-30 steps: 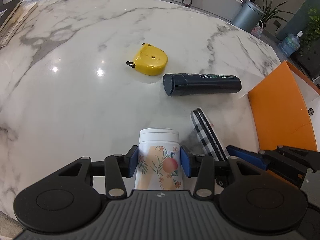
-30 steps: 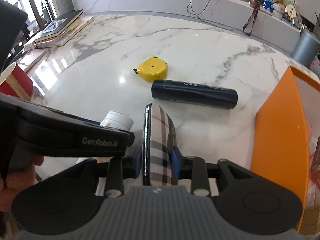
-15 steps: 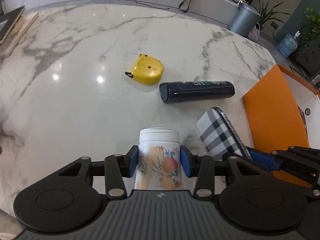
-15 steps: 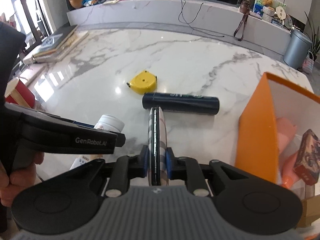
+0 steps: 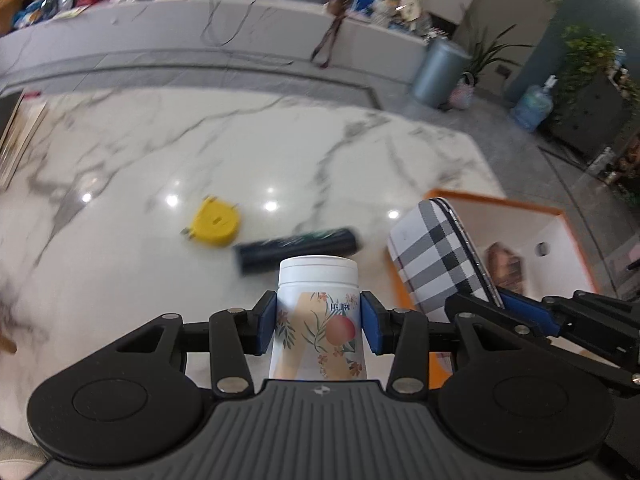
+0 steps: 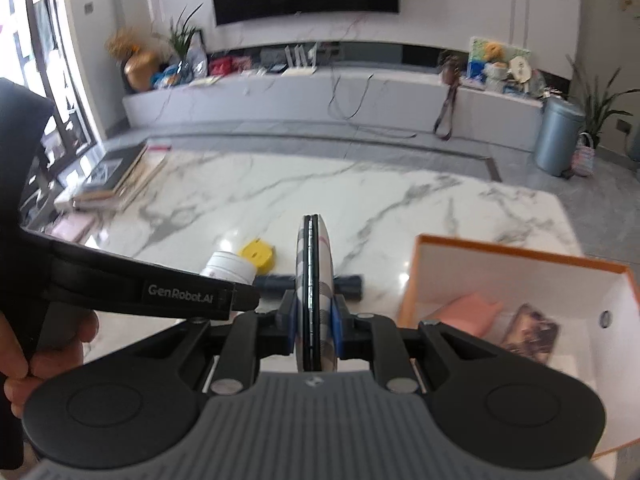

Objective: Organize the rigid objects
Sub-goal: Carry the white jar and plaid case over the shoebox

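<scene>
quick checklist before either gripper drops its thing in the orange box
1. Left gripper shut on the white bottle, pads on both sides: ok.
2. Right gripper shut on the plaid case, held on edge: ok.
3. Orange box open on top: ok.
4. Free room inside the box: a pink thing and a packet already lie there; bare floor beside them: ok.
5. Case over the box: cannot tell.
6. Tape measure and dark tube on the table, out of the way: ok.
</scene>
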`<control>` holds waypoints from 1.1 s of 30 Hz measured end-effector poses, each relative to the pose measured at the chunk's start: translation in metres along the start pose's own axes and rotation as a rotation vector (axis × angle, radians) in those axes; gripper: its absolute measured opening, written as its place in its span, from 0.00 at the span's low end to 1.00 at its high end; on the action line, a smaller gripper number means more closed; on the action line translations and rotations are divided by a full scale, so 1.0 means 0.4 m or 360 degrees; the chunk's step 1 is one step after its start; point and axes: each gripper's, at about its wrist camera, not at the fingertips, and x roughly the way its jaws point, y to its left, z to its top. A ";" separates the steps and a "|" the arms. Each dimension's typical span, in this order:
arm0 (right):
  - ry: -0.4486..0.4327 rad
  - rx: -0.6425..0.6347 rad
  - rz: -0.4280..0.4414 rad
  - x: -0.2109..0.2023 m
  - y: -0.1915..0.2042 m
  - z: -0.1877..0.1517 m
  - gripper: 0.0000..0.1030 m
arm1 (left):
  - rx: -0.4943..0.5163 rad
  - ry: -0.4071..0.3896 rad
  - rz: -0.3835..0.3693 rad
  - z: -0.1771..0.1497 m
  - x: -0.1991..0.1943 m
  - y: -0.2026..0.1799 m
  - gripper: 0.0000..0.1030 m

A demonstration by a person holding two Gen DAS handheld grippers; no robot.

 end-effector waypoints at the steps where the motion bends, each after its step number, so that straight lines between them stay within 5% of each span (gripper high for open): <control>1: -0.0021 0.0012 -0.0011 -0.017 -0.016 0.004 0.15 | 0.0014 -0.0012 -0.0013 0.008 -0.009 -0.020 0.49; 15: -0.0122 0.0178 -0.0210 -0.128 -0.239 -0.029 0.15 | 0.0238 -0.0065 -0.0164 0.067 -0.014 -0.292 0.49; 33: 0.0052 0.0321 -0.0442 -0.074 -0.550 -0.126 0.15 | 0.0350 0.0170 -0.0331 0.054 0.213 -0.519 0.48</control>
